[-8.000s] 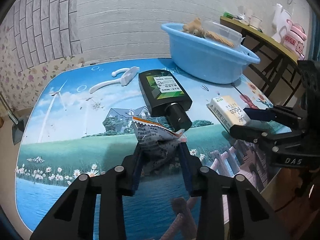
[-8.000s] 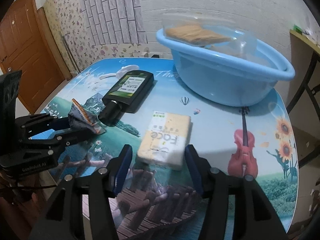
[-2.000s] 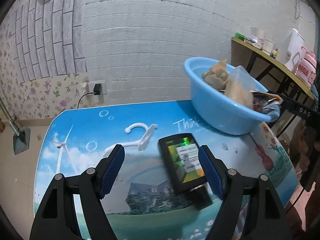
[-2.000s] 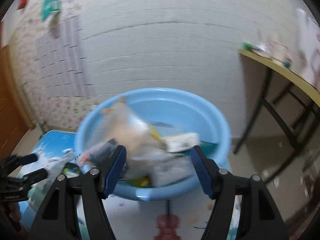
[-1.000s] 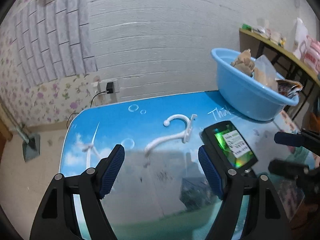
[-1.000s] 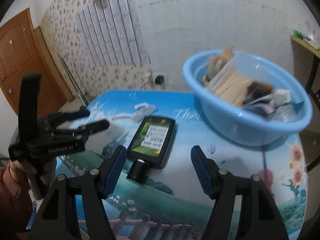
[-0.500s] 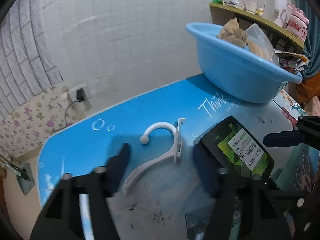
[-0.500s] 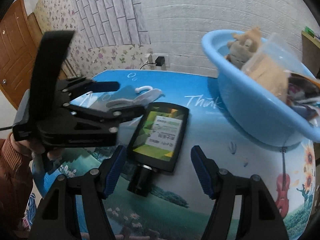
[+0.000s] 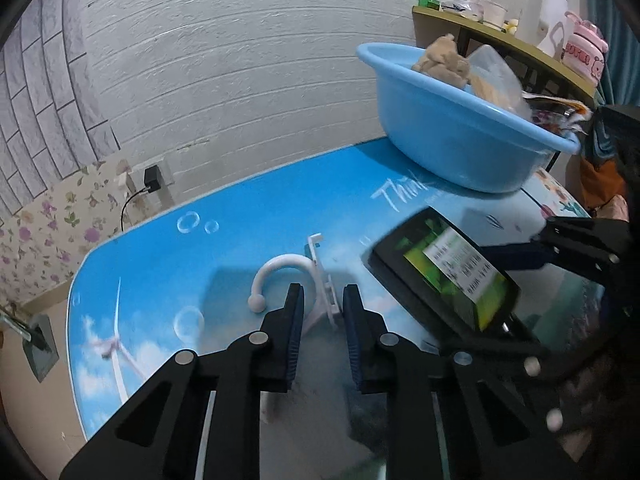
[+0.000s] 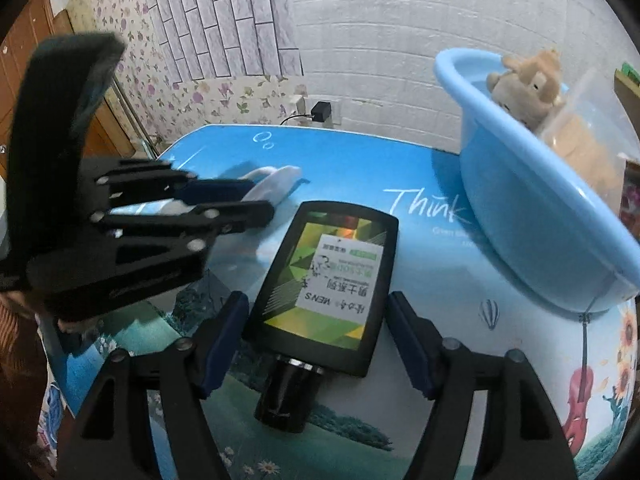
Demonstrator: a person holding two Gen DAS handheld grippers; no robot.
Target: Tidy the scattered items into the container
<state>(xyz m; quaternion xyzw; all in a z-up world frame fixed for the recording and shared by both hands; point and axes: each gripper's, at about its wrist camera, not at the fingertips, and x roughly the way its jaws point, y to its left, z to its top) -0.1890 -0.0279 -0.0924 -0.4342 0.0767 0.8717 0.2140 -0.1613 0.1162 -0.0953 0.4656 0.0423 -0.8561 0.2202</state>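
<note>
Tabletop: blue basin holds plush toy; left tool pinches hanger; right tool gapes.

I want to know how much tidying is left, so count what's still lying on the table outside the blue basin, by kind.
White plastic hanger: 1
Black bottle: 1
Total: 2 outside the blue basin.
</note>
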